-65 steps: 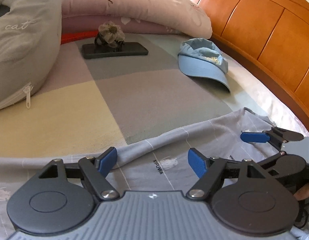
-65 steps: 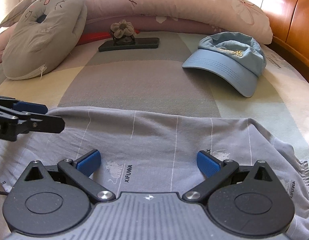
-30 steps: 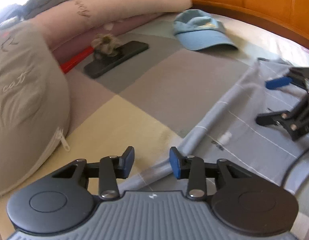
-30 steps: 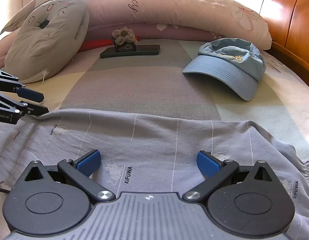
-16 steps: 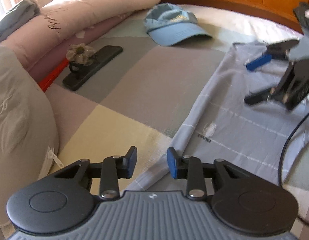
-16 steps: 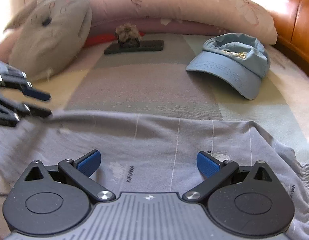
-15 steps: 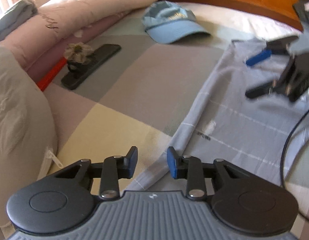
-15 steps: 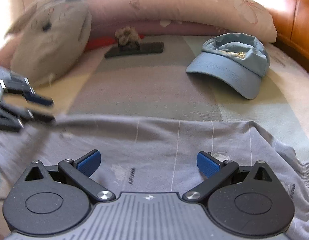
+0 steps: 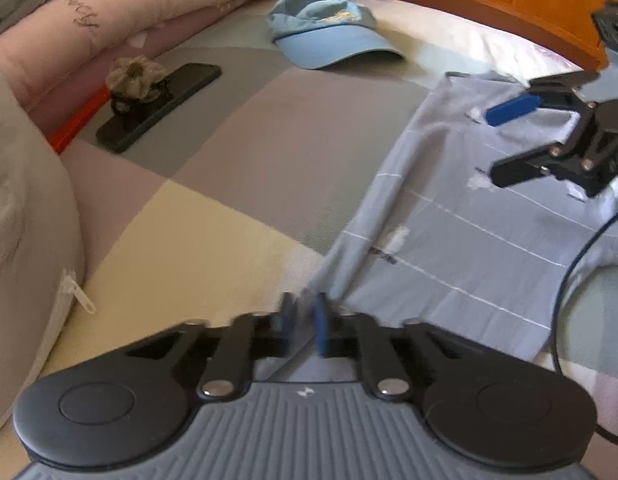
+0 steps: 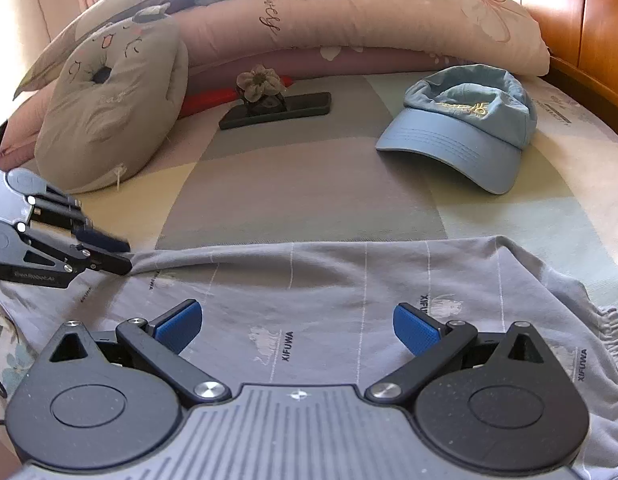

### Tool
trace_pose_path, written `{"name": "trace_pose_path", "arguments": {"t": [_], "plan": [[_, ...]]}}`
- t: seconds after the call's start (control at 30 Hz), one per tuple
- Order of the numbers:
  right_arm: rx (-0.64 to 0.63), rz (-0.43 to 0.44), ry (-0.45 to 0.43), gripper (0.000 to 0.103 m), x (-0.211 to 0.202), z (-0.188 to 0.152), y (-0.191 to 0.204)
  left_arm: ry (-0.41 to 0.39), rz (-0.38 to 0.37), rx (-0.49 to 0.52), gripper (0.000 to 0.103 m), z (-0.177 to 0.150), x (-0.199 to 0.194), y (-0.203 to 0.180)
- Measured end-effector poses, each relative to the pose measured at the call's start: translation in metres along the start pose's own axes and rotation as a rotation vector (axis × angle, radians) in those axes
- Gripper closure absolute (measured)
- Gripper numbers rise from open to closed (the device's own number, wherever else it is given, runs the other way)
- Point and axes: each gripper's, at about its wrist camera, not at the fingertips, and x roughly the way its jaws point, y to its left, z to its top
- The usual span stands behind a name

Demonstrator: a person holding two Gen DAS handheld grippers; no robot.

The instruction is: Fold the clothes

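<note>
Left wrist view first: I see the checked bed (image 9: pixel 237 168) filling the scene, with the grey garment (image 9: pixel 461 248) spread from 6 to 2 o'clock. A second ago my left tool (image 9: pixel 303 318) stood half apart over the garment's corner; now its blue pads are pinched together on that corner fold at 6 o'clock, angled steeply down. My right tool (image 10: pixel 297 326) has barely shifted and hangs tilted down over the garment's middle, pads wide apart, gripping nothing. The blue cap (image 10: pixel 465 124) sits at 1 o'clock.
</note>
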Motion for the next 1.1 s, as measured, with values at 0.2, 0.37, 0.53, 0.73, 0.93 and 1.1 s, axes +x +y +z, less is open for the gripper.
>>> {"name": "trace_pose_path", "arguments": {"t": [0.2,0.37,0.53,0.73,0.93,1.1], "plan": [[0.032,-0.016,-0.019,0.000,-0.003,0.001,-0.004,-0.077,0.128,-0.058,0.103,0.012,0.002,0.014],[0.044,-0.028,-0.017,0.000,-0.004,0.000,-0.008,-0.094,0.128,-0.115,0.093,0.016,0.009,0.025],[0.035,-0.024,-0.007,0.000,-0.001,0.002,-0.012,-0.140,0.200,-0.187,0.090,0.008,-0.014,0.035],[0.030,0.029,-0.013,0.000,0.006,0.015,-0.012,-0.094,0.194,-0.324,0.083,-0.025,-0.031,0.037],[-0.061,0.098,-0.027,0.000,0.021,0.038,-0.004,-0.059,0.240,-0.506,0.078,-0.057,-0.026,0.048],[-0.167,-0.113,-0.035,0.000,0.038,0.056,-0.004,-0.072,0.267,-0.510,0.077,-0.058,-0.022,0.046]]}}
